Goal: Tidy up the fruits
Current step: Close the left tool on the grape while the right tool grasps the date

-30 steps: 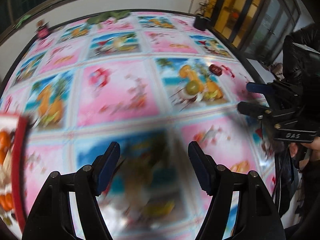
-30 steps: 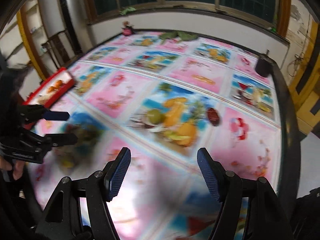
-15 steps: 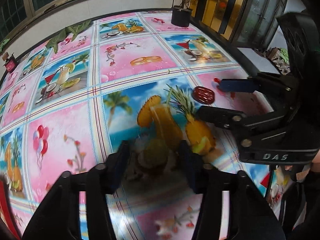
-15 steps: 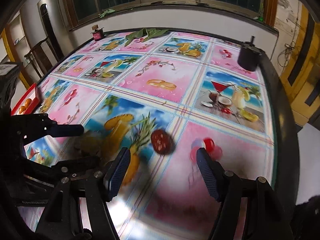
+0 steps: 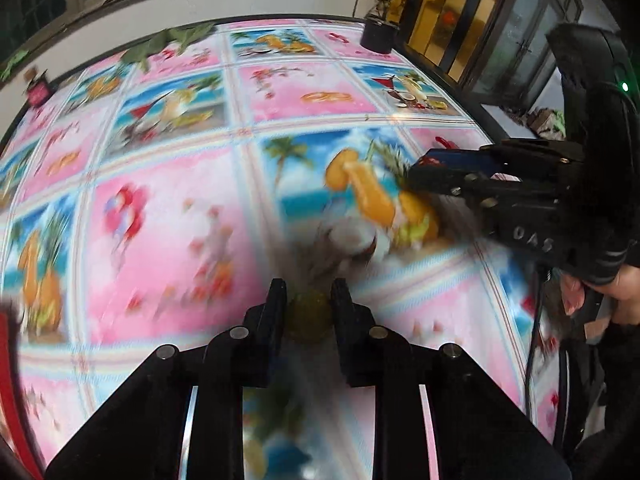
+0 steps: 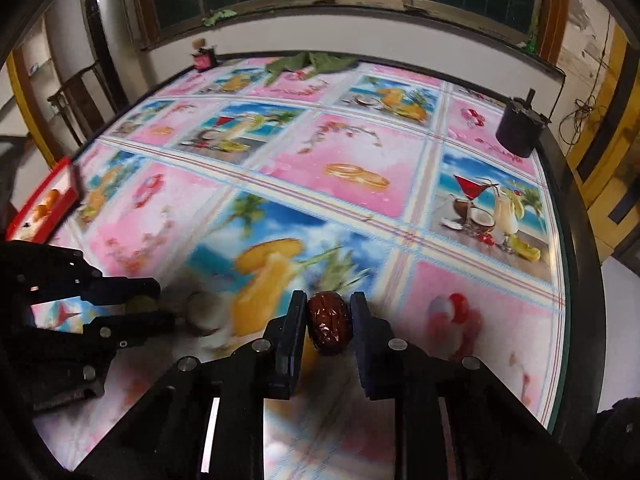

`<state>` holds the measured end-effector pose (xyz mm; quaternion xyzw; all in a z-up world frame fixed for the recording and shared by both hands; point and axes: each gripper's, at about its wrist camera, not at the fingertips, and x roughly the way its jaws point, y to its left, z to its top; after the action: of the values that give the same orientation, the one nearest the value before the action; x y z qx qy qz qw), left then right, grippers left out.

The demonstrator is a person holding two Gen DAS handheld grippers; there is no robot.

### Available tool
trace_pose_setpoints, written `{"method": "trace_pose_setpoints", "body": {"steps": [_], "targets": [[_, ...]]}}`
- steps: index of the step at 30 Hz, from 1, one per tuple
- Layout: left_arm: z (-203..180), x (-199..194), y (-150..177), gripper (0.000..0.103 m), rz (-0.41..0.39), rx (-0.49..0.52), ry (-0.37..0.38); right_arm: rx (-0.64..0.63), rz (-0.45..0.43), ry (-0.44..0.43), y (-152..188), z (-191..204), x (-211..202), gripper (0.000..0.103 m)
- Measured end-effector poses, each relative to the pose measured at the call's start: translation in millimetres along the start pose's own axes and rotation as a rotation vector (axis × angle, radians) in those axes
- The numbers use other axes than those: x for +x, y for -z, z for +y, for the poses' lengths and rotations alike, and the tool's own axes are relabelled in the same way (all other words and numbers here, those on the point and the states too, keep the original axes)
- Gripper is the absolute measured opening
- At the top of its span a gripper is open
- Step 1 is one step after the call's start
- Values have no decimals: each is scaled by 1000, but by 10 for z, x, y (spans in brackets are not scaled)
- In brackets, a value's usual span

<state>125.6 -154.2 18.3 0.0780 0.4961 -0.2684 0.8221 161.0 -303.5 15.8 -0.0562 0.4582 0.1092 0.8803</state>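
My left gripper (image 5: 309,292) has its jaws closing tight on a small round green fruit (image 5: 308,316), low over the picture-printed tablecloth (image 5: 168,216). In the right wrist view that left gripper (image 6: 160,304) comes in from the left, with the green fruit (image 6: 140,303) just showing between its fingers. My right gripper (image 6: 328,300) has its jaws closing on a wrinkled dark red date (image 6: 330,326), and both pads press its sides. The left wrist view shows the right gripper (image 5: 424,172) close by on the right, held by a hand (image 5: 624,288).
A red tray (image 6: 44,204) with orange fruit sits at the table's left edge; its rim (image 5: 8,360) also shows. A black cylinder (image 6: 518,128) stands at the far right corner. Green leaves (image 6: 312,62) and a small pink object (image 6: 202,58) lie along the far edge.
Both grippers moved in over the pineapple picture and went from wide open to shut. The left one closed on the green fruit, the right one on the date.
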Motion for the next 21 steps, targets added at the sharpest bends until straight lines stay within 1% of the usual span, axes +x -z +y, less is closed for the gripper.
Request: {"method": "trace_pose_setpoints", "body": {"steps": [2, 5, 9, 11, 15, 17, 19, 21], "targets": [[76, -165, 151, 20, -17, -2, 0, -12, -13, -9, 24, 147, -114, 23], [190, -409, 352, 20, -43, -15, 8, -29, -39, -55, 56, 408, -292, 23], [351, -764, 633, 20, -84, -26, -18, -66, -67, -116, 99, 833, -486, 23], [447, -884, 745, 20, -86, -41, -33, -79, -84, -158, 117, 1093, -587, 23], [796, -1116, 954, 20, -85, -117, -75, -66, -82, -227, 129, 1568, -648, 23], [1057, -1254, 1055, 20, -91, -176, -105, -55, -94, -285, 132, 1816, -655, 23], [1287, -1376, 1133, 20, -97, -234, -127, -70, -94, -322, 116, 2097, -617, 22], [1491, -1524, 1218, 20, -112, -269, -157, -91, -83, -321, 91, 2305, -560, 22]]}}
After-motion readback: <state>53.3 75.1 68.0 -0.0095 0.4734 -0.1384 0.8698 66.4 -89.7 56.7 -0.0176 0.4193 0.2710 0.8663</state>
